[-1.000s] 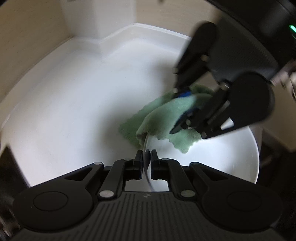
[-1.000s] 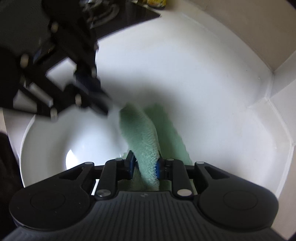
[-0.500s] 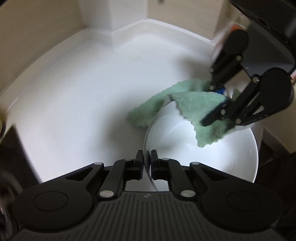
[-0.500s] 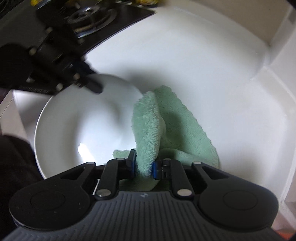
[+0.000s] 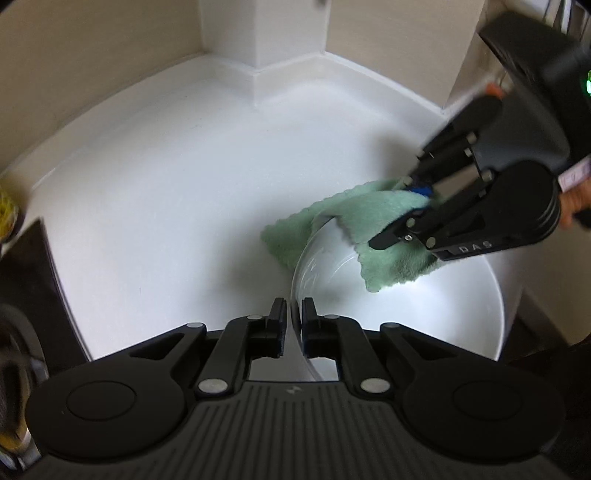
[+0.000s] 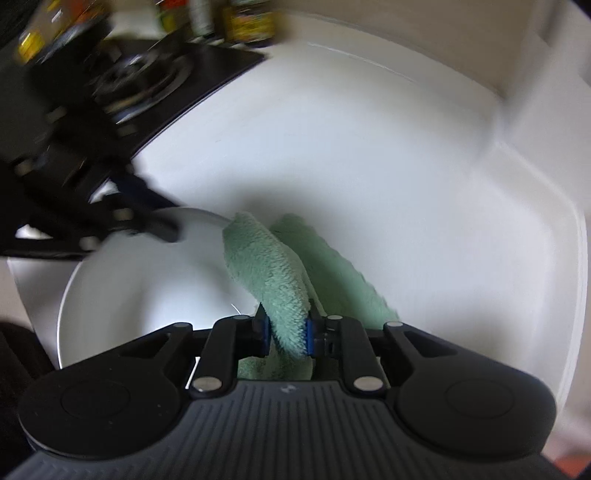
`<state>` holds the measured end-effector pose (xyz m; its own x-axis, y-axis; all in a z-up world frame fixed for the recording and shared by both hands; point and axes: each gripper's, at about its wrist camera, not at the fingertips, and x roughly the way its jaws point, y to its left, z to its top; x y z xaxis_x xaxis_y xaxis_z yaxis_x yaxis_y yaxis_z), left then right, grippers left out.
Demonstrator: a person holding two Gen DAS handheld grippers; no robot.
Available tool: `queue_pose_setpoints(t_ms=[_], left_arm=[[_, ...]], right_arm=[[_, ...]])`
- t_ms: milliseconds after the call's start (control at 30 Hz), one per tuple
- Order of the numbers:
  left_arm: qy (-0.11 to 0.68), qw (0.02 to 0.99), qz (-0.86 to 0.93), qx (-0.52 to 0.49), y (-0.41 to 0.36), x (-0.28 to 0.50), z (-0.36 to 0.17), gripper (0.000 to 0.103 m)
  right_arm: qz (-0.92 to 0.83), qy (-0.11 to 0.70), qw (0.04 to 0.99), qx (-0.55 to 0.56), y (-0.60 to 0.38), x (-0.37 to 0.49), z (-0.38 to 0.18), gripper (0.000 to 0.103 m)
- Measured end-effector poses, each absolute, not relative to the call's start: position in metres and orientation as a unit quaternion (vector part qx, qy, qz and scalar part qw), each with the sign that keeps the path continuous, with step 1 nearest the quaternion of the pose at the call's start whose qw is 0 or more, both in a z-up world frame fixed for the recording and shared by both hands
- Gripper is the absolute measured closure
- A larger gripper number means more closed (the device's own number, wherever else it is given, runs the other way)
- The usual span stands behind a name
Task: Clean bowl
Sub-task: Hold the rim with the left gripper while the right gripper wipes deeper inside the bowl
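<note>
A white bowl (image 5: 436, 310) rests on the white counter (image 5: 166, 206). My left gripper (image 5: 294, 325) is shut on the bowl's near rim. My right gripper (image 6: 286, 332) is shut on a green cloth (image 6: 273, 273), which drapes over the bowl's far rim, half inside the bowl and half outside. In the left wrist view the right gripper (image 5: 410, 218) comes in from the right, holding the cloth (image 5: 384, 236) over the rim. In the right wrist view the bowl (image 6: 147, 288) lies left of the cloth, with the left gripper (image 6: 162, 229) blurred at its far-left rim.
A black hob (image 6: 147, 81) lies at the back left of the counter, with blurred jars (image 6: 243, 22) behind it. Beige walls and a white column (image 5: 266, 33) close off the counter's far corner. The counter's edge (image 5: 517, 295) runs just past the bowl.
The right gripper has drawn the cloth along the bowl's rim, from the side near the left gripper round to the far side. The left gripper has kept its hold on the rim.
</note>
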<state>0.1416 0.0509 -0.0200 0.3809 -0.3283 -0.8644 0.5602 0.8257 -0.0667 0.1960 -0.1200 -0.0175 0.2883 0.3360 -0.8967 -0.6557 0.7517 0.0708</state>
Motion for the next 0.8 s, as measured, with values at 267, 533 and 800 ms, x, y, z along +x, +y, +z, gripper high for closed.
queue_pose_setpoints(t_ms=[267, 533, 800], left_arm=[[0.463, 0.802, -0.323, 0.194, 0.040, 0.167, -0.021, 0.100], [0.461, 0.811, -0.310, 0.184, 0.044, 0.158, -0.012, 0.096], [0.481, 0.812, -0.281, 0.174, 0.055, 0.132, -0.015, 0.095]], right_arm=[[0.373, 0.532, 0.724, -0.234, -0.119, 0.184, -0.019, 0.088], [0.343, 0.489, 0.761, -0.252, -0.096, 0.205, -0.015, 0.087], [0.338, 0.510, 0.761, -0.214, -0.108, 0.202, -0.020, 0.089]])
